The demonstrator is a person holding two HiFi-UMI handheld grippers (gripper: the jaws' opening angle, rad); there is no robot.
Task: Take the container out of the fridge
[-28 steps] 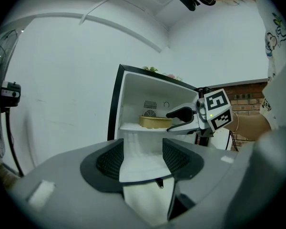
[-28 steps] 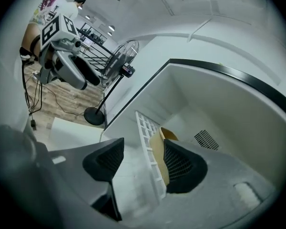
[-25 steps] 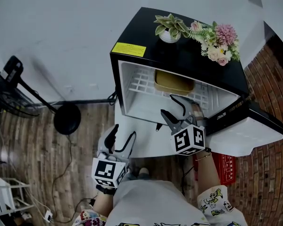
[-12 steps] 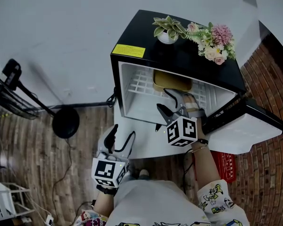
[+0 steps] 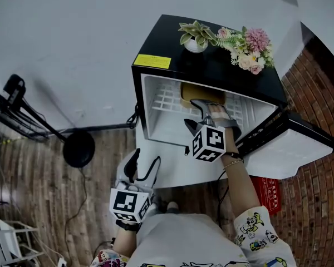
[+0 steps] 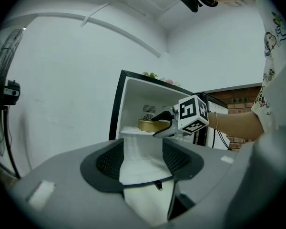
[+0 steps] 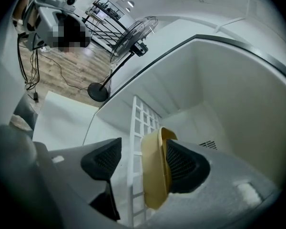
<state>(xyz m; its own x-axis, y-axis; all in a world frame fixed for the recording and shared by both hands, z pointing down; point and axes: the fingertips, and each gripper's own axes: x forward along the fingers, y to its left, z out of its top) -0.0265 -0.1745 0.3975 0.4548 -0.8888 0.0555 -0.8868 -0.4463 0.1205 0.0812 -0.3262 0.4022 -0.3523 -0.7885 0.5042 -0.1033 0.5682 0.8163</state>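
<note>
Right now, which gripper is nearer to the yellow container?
Right. Right gripper: inside the fridge, jaws just opened wider, the container between them. Left gripper: outside, well short of the fridge.

Small black fridge (image 5: 211, 65) in the upper middle of the head view, door (image 5: 289, 149) swung wide open to the right, all white inside. The container (image 5: 203, 90) is a shallow mustard-yellow tub, sitting flat on the white wire shelf (image 5: 166, 102), toward the back.

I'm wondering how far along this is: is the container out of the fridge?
No, the container sits on the shelf inside the fridge.
</note>
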